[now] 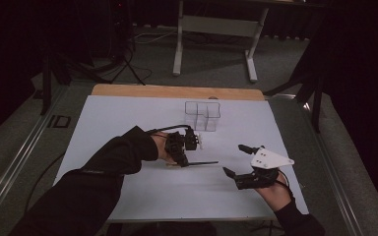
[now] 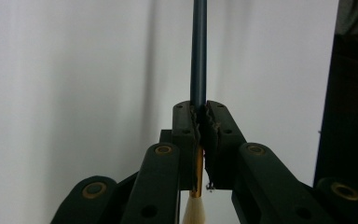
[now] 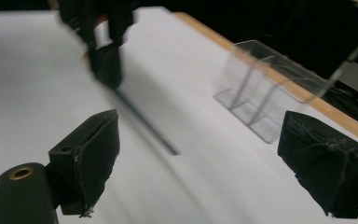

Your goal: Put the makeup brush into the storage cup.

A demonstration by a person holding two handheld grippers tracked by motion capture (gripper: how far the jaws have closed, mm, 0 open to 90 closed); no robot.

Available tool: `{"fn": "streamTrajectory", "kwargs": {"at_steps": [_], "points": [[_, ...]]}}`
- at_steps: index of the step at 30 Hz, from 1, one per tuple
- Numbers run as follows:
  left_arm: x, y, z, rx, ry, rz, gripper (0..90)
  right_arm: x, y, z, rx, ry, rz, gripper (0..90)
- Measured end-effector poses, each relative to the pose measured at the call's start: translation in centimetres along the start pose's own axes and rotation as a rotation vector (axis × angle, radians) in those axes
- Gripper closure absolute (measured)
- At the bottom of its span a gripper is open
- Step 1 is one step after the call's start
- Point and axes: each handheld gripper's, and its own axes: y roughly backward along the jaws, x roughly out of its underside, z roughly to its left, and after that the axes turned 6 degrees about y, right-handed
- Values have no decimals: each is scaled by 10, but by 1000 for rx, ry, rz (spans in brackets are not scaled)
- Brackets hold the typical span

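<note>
A thin paintbrush (image 1: 204, 162) with a dark blue handle lies almost level just above the white sheet, pointing right. My left gripper (image 1: 181, 160) is shut on it near the middle of the table. In the left gripper view the jaws pinch the brush (image 2: 198, 51) at its gold ferrule, with the pale bristles below the pads. My right gripper (image 1: 233, 159) is open to the right of the brush tip, nothing between its fingers. The right gripper view looks between its wide-apart jaws (image 3: 200, 135) at the brush (image 3: 147, 126) and the left gripper (image 3: 105, 65) beyond.
A clear plastic organiser (image 1: 203, 115) with several compartments stands upright towards the back of the white sheet (image 1: 128, 113), also seen as the organiser (image 3: 265, 93) at right. A wooden table edge (image 1: 177, 91) runs behind it. A white table frame stands on the floor beyond.
</note>
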Motion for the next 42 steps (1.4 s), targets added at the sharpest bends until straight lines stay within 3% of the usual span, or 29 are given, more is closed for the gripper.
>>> {"fn": "streamTrajectory", "kwargs": {"at_steps": [1,6,10,12,13,14,15,17,19,29,38,42], "points": [[-1,1,0,-6,-8,-4,836,-2,-2,2,-12,18,9,135],[-6,0,0,-5,-3,5,836,-14,-16,19,-1,285,143,295],[-9,0,1,6,0,0,836,-20,-27,32,-21,446,223,427],[-9,0,1,3,5,-7,836,-21,-34,39,-8,535,285,502],[-10,0,1,5,6,1,836,-21,-37,42,2,551,303,519],[-10,0,1,0,3,0,836,-21,-41,43,14,625,337,545],[-11,-1,1,8,8,-1,836,-21,-45,47,34,658,365,561],[-12,-2,1,-2,9,-3,836,-23,-52,54,48,751,393,606],[-13,-2,0,3,2,-3,836,-25,-58,59,51,804,421,631],[-17,0,0,13,16,-38,836,-29,-79,72,127,936,493,713],[-18,1,2,6,44,-52,836,-31,-93,79,169,997,523,763],[-18,-1,2,0,45,-47,835,-33,-97,82,184,1018,522,830]]}}
